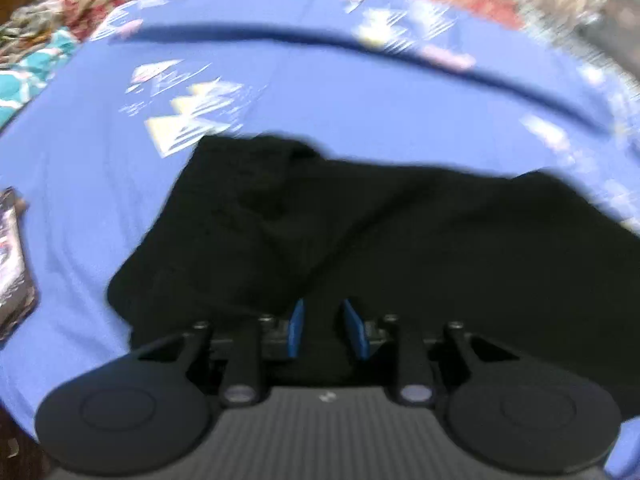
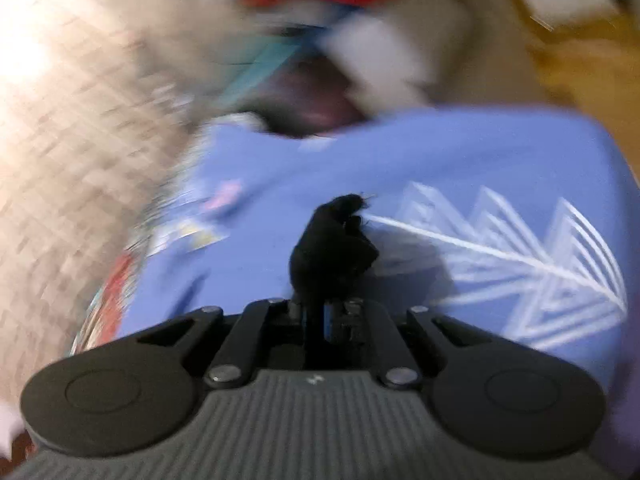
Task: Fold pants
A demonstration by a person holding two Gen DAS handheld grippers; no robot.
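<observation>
Black pants (image 1: 360,232) lie bunched on a blue patterned bedsheet (image 1: 100,200) in the left wrist view. My left gripper (image 1: 323,320) hovers over their near edge, its blue-padded jaws apart with nothing between them. In the right wrist view my right gripper (image 2: 320,312) is shut on a bunched end of the black pants (image 2: 332,248), which sticks up from between the jaws above the blue sheet (image 2: 460,168). Both views are motion-blurred.
A dark printed packet (image 1: 12,264) lies on the sheet at the far left. A red floral and teal blanket (image 1: 60,12) borders the sheet's far side. A beige woven cover (image 2: 60,160) and a blurred pile of red, white and teal items (image 2: 320,20) lie beyond the sheet.
</observation>
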